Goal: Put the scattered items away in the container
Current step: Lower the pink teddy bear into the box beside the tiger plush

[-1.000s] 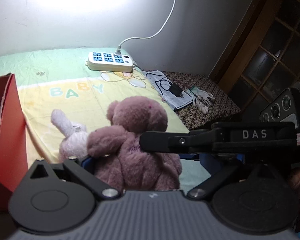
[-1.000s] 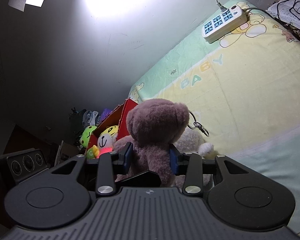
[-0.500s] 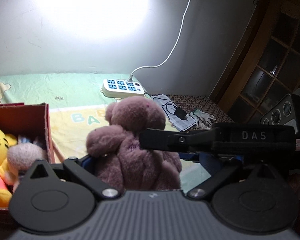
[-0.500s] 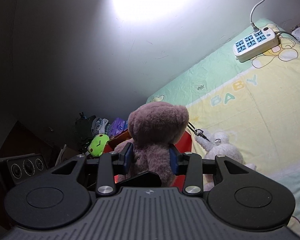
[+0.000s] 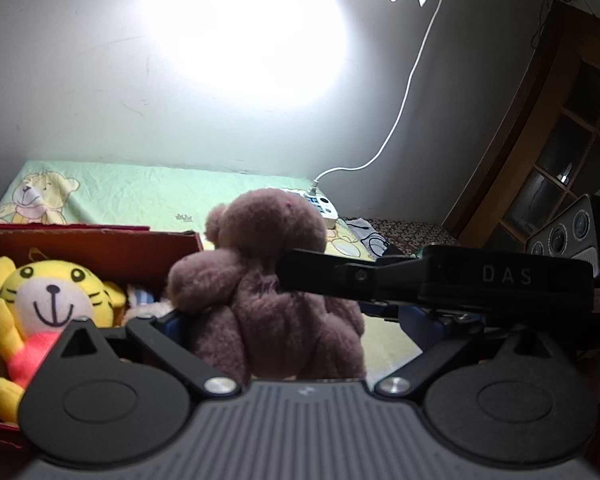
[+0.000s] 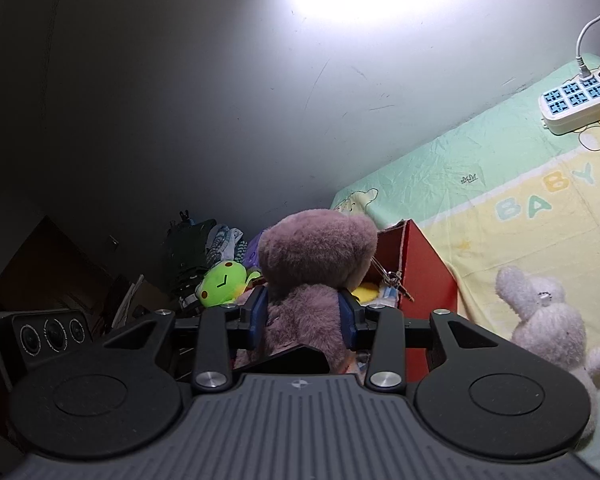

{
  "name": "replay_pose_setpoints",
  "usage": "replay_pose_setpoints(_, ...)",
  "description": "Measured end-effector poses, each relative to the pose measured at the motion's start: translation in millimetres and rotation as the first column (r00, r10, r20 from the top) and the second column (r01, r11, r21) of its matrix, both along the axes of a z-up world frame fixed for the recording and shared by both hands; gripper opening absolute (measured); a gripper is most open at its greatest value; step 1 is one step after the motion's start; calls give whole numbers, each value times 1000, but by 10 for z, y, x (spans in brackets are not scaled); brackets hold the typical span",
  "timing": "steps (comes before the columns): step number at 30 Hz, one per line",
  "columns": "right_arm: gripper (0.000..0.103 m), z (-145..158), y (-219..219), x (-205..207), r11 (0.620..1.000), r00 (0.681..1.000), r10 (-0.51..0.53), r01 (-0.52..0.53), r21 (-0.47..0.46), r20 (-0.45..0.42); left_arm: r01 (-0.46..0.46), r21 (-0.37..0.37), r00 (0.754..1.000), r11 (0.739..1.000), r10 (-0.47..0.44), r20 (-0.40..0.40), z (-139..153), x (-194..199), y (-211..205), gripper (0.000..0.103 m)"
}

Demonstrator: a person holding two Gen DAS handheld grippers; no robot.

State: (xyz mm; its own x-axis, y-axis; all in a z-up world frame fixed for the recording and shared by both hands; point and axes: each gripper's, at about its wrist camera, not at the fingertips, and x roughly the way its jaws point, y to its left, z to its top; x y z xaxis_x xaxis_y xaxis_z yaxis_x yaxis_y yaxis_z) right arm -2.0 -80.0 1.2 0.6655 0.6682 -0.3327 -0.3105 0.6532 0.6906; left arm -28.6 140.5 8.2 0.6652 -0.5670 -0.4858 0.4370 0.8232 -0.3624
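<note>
A brown teddy bear [image 5: 268, 300] [image 6: 316, 256] hangs off the bed beside the red cardboard box [image 5: 100, 240] [image 6: 420, 272]. My right gripper [image 6: 304, 316] is shut on it, blue pads pressing both sides below the head. In the left wrist view the right gripper shows as a black bar [image 5: 440, 280] crossing the bear. My left gripper [image 5: 296, 320] stands wide around the bear's body, with bedsheet showing between the bear and its right pad. The box holds a yellow tiger plush [image 5: 52, 296] and a green frog plush [image 6: 222, 282]. A white plush [image 6: 548, 320] lies on the sheet.
A white power strip [image 6: 580, 104] [image 5: 320, 208] with its cord sits at the far side of the BABY-print sheet [image 6: 520, 184]. A wooden cabinet [image 5: 560, 140] stands at the right. Clothes are piled in the dark corner [image 6: 204, 248] behind the box. The wall is close behind.
Both grippers have carried the bear up and sideways from above the sheet to the red box. The white plush stayed on the sheet. The toys in the box came into view.
</note>
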Motion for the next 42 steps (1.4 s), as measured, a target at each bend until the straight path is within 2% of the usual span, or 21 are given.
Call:
replay_pose_setpoints(7,41,66,376,149,1000,998,15,-14,-22,53,-32,-6,999,999,32,25,61,111,403,100)
replay_pose_setpoints(16,41,66,692,349,999,996,17,-15,-31,84,-46,-5,997,999,47,60,91,215,712,100)
replay_pose_setpoints(20,41,-42,763,443,998,998,6,-3,-60,57,-37,-10,999,999,38,36,6,337,792,100)
replay_pose_setpoints(27,41,-230,755,496,990,1000,-20,19,-139,-4,5,-29,998,1000,-7,-65,-297,517,801,100)
replay_pose_setpoints(35,41,-307,860,529,963,999,-35,36,-265,8,34,-21,989,999,-36,-141,-531,569,727,100)
replay_pose_setpoints(42,41,-454,858,630,963,999,-42,35,-266,-21,36,-2,985,999,-36,-170,-665,577,665,100)
